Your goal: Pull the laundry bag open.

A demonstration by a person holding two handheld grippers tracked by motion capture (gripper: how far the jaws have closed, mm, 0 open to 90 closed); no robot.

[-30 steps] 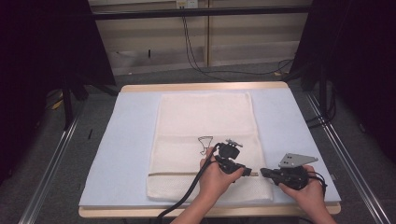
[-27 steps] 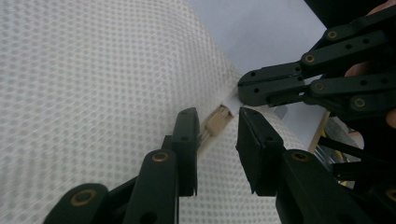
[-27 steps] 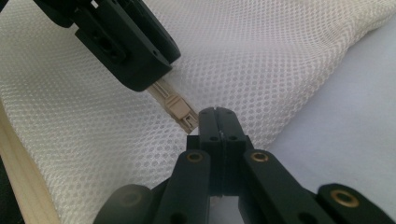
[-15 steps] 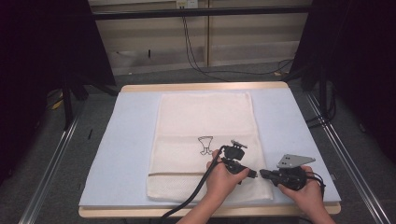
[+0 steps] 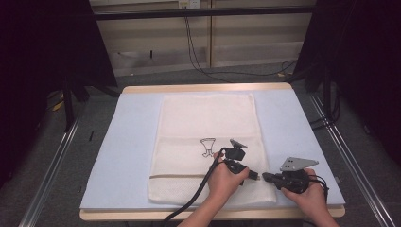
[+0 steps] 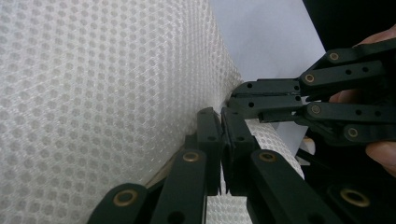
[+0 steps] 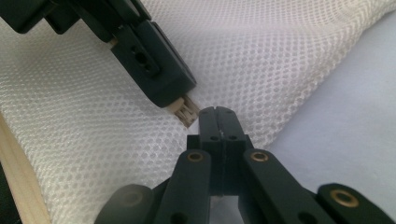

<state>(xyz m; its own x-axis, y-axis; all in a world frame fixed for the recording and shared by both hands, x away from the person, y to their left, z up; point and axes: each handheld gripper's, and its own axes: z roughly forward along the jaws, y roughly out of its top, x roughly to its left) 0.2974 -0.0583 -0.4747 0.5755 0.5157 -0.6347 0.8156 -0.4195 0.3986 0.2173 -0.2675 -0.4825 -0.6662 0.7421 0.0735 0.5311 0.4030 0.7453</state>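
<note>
One towel (image 5: 208,142), two tools, one worktop (image 5: 127,142) with a pale blue mat (image 5: 293,123) on it. The towel is cream-white, waffle or mesh weave up close, laid flat lengthwise down the middle of the mat, one thin dark stripe across it near my end, and one small black outline drawing printed near the middle. My left tool (image 6: 220,123) sits at the towel's near right corner area; its jaws have just been closing and now stand clenched, with a fold of the towel edge pinched between them, seen in the left gripper view. My right tool (image 7: 218,116) is clenched on the same edge of the towel, just beside the left one, tips almost touching. In the high view both my hands are low at the near right of the worktop, left tool (image 5: 255,176), right tool (image 5: 265,177). One cable trails from each tool.
</note>
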